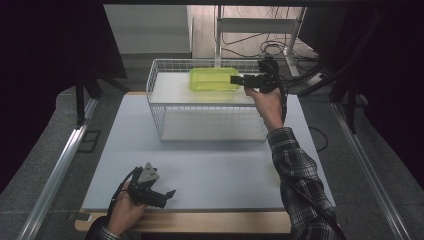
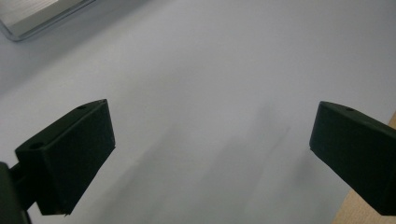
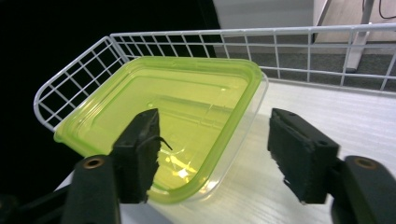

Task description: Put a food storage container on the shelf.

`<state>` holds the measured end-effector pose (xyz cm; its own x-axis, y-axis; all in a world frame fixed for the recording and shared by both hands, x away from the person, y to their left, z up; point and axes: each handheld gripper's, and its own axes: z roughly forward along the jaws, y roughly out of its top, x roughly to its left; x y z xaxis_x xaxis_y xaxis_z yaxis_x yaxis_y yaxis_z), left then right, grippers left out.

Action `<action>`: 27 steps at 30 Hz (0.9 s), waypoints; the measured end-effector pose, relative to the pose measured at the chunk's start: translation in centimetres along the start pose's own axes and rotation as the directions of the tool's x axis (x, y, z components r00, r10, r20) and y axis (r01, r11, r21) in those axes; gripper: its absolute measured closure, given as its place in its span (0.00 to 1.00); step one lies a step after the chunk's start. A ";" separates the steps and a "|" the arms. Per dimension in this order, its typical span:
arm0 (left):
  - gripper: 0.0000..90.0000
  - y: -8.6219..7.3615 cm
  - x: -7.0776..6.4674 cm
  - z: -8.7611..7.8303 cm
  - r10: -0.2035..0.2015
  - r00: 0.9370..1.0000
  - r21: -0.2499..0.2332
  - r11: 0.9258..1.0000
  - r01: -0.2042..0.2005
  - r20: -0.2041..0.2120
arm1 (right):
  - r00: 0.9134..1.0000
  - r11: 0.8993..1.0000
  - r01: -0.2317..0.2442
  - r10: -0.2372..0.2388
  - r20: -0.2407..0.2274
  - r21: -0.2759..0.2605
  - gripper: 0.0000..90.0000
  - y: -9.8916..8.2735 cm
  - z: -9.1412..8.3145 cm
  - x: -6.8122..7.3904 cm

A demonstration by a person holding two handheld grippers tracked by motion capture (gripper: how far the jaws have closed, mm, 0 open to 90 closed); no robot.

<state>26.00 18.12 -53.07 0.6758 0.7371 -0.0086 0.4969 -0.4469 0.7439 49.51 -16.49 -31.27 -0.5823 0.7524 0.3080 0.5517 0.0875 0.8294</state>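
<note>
- The green box (image 1: 213, 79) sits on the top shelf of the wire rack (image 1: 165, 107), at the far side of the tabletop (image 1: 220, 170).
- The right gripper (image 1: 236, 79) is at the box's near corner. Its jaws stand partly open, one over the box's rim and one outside it, and they do not press on it. It holds nothing.
- If the gripper pulls back crooked, a jaw could catch the rim and drag the box along.
- The box looks light and smooth, so a bump could slide it into the rack's wire wall or tip it up.
- The hand (image 1: 267, 102) is close to the rack's front edge. A quick move could knock the rack.
- The left gripper (image 1: 167, 194) rests low at the near tabletop edge, jaws wide open and empty. It is well apart, so it cannot help steady the box.
</note>
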 end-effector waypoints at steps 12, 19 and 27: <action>0.00 -0.1 0.4 -0.2 -0.044 0.999 -0.037 0.998 0.044 0.003 | 0.997 0.999 0.047 -0.047 -0.054 -0.010 0.26 -0.7 -1.8 0.7; 0.00 -0.1 0.4 -0.1 -0.026 1.000 -0.030 0.999 0.026 -0.010 | 0.995 0.998 0.066 -0.066 -0.072 -0.007 0.20 -1.7 -2.2 0.7; 0.00 0.0 0.3 0.0 -0.023 1.000 -0.021 1.000 0.023 -0.011 | 0.990 0.993 0.121 -0.121 -0.079 -0.003 0.11 -2.7 -2.8 1.2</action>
<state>26.17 18.40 -53.07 0.6580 0.7528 -0.0180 0.5006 -0.4194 0.7573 45.65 -17.66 -31.85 -0.6900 0.6825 0.2409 0.4753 0.1763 0.8620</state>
